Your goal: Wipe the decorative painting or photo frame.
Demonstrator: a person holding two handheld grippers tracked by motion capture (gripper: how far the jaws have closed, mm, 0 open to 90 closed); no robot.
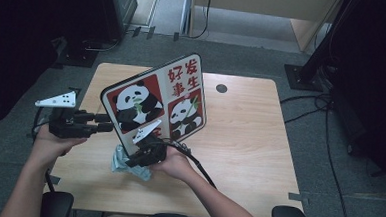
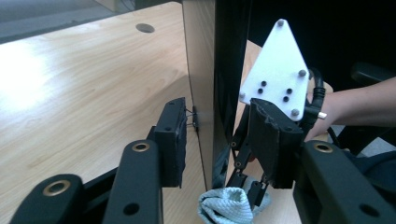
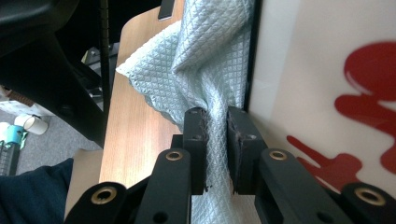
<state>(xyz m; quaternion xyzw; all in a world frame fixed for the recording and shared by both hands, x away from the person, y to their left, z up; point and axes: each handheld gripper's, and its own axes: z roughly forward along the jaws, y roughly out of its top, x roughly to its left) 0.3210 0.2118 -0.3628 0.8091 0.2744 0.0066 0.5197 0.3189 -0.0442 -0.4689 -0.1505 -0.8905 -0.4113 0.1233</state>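
Observation:
A picture board with two pandas and red characters stands tilted on edge on the wooden table. My left gripper reaches in from the left, and the board's left edge stands between its jaws. Its pads keep a gap to the board on the back side, so it is open. My right gripper is at the board's lower front, shut on a pale blue-green quilted cloth. The cloth bunches between those jaws, right beside the board's glossy face.
A round cable hole sits near the table's far edge. Chair armrests flank the person at the near edge. Cables and stand feet lie on the floor to the right. A mug stands off the table.

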